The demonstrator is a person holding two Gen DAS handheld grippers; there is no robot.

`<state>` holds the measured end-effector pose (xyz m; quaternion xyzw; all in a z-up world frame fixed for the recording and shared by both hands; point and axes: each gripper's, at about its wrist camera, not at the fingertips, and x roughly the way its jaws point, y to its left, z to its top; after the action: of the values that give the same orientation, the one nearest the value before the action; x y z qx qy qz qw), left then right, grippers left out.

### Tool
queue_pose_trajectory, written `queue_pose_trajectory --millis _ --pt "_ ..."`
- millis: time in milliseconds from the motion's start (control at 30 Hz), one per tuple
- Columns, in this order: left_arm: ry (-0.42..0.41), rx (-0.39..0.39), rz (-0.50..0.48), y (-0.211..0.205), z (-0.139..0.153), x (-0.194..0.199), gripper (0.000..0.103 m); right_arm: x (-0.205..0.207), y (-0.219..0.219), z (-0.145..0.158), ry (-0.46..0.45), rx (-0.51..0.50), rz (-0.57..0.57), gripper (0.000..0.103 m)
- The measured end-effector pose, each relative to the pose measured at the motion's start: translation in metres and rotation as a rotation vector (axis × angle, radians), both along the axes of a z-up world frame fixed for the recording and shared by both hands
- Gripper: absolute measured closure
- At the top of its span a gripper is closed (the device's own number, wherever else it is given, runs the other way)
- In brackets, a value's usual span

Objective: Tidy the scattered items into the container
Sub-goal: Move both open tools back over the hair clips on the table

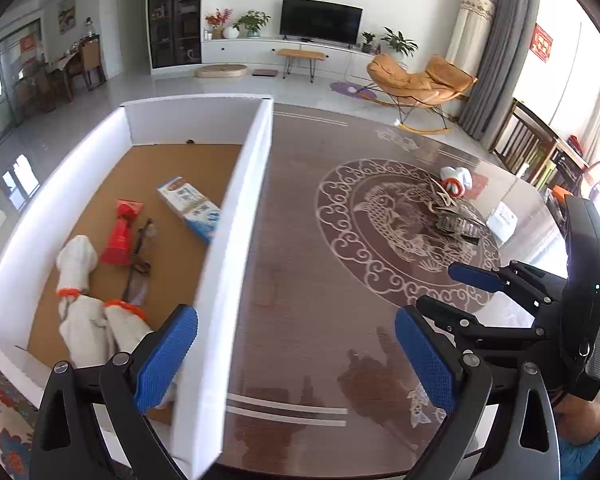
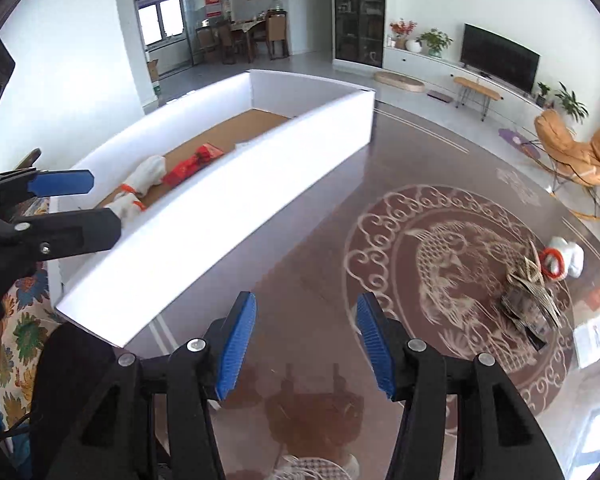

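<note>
A white-walled box (image 1: 236, 216) with a brown floor stands on the left of the glass table; it also shows in the right wrist view (image 2: 236, 200). Inside lie white gloves with orange cuffs (image 1: 80, 272), a red packet (image 1: 120, 232), a blue-white carton (image 1: 192, 208) and a dark strap (image 1: 138, 256). On the table at the far right lie a patterned fabric bundle (image 1: 456, 216) (image 2: 530, 300) and a white glove with an orange cuff (image 1: 456, 178) (image 2: 562, 258). My left gripper (image 1: 296, 356) is open, straddling the box's near wall. My right gripper (image 2: 306, 344) is open and empty above the table.
A white paper card (image 1: 502, 220) (image 2: 592, 336) lies at the table's right edge beyond the bundle. The table has a round fish pattern (image 2: 452, 272). A floral cloth (image 2: 24, 332) is at the left. The right gripper shows in the left wrist view (image 1: 440, 288).
</note>
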<state>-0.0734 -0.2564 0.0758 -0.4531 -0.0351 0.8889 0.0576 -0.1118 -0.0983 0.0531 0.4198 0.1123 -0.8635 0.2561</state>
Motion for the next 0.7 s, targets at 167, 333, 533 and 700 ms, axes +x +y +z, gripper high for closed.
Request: queue_pose_trajectory --millis 167,333,533,700 --pt "-0.083 0.032 -0.103 0.11 -0.063 -0.018 0.002 0.013 0.148 -0.037 -0.022 0.065 -0.291 0.049" --pt "-0.067 -0.024 -0.156 0.197 -0.098 -0.03 0.002 0.023 0.253 -0.059 -0.046 0.076 -0.512 0.049" --pt "-0.066 -0.08 -0.158 0.236 -0.117 -0.051 0.002 0.025 0.297 -0.066 -0.035 0.028 -0.612 0.049" --pt "-0.046 -0.108 -0.128 0.237 -0.122 -0.06 0.002 0.014 0.295 -0.073 -0.016 0.042 -0.614 0.049"
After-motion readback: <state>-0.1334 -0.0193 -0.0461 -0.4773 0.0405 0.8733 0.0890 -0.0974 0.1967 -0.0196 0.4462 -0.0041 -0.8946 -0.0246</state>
